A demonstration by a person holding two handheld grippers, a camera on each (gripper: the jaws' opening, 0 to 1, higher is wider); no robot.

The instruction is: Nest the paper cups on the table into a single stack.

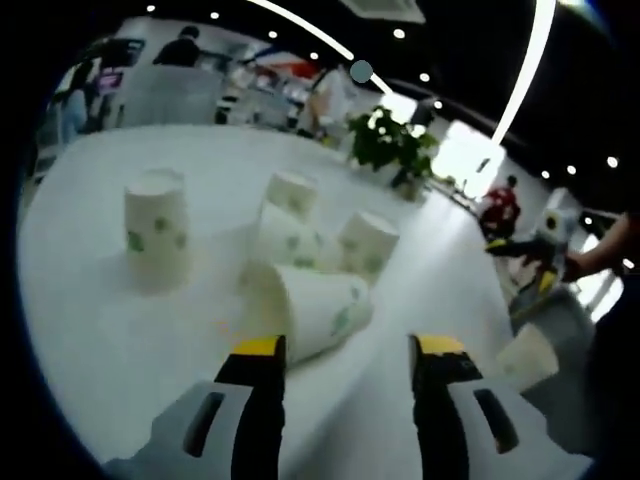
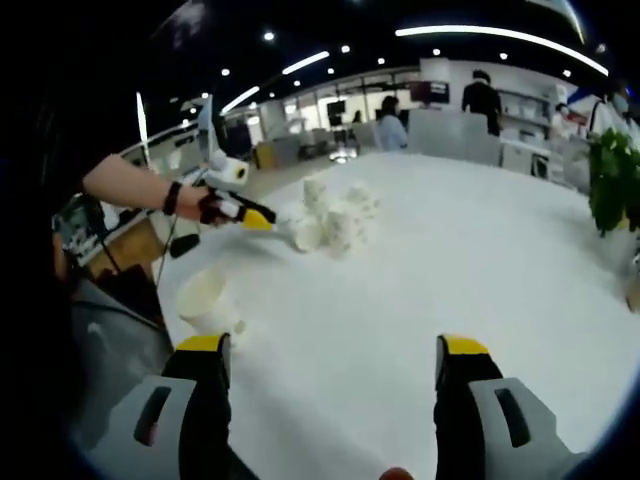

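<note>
Left gripper view: the left gripper [image 1: 345, 350] hovers low over the white table [image 1: 110, 330], its yellow-tipped jaws spread wide and holding nothing. Just ahead of its left jaw a paper cup [image 1: 310, 305] lies on its side; behind it stand three upside-down cups [image 1: 320, 235] close together, and another inverted cup [image 1: 157, 228] stands apart to the left. A lone cup [image 1: 527, 357] sits near the table's edge. In the right gripper view, the right gripper [image 2: 330, 360] is likewise wide open and empty, well apart from the cluster.
</note>
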